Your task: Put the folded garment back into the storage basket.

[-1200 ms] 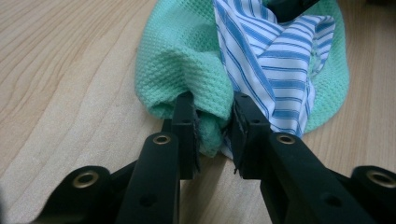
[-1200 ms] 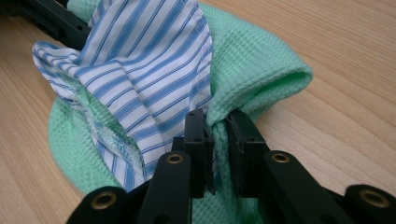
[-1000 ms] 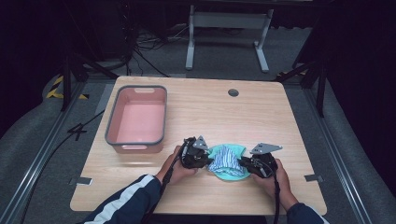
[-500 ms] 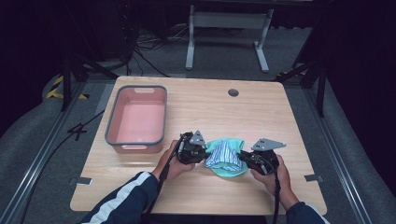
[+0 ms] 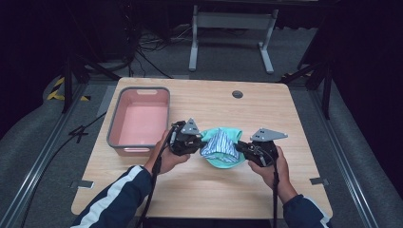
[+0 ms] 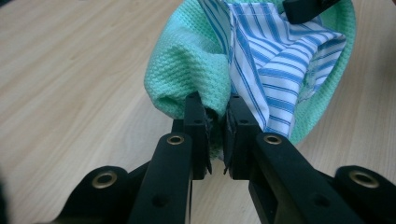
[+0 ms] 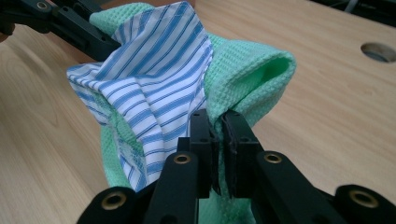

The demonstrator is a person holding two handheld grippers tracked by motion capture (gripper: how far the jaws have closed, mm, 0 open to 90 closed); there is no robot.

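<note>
The left gripper (image 6: 215,126) has its jaws pinched nearly together on a fold of the green waffle-weave cloth (image 6: 187,60), right where the blue-striped cloth (image 6: 275,70) overlaps it. The right gripper (image 7: 217,140) is clamped the same way on the opposite edge of the green cloth, the striped piece bunched just beside its jaws.

From above, the bundle sits between the two grippers, left gripper (image 5: 186,141) on its left edge and right gripper (image 5: 255,150) on its right, so its long axis runs side to side, parallel to the table's (image 5: 199,190) near edge. Each hand is equally close to its own end (neither has the advantage). I'd judge the next move depends on both ends travelling together. The pink bin (image 5: 139,118) stands near, toward the table's left edge.

Compared with half a second ago, the cloths look drawn up higher into a peak, and the grippers sit slightly farther from the near edge.
</note>
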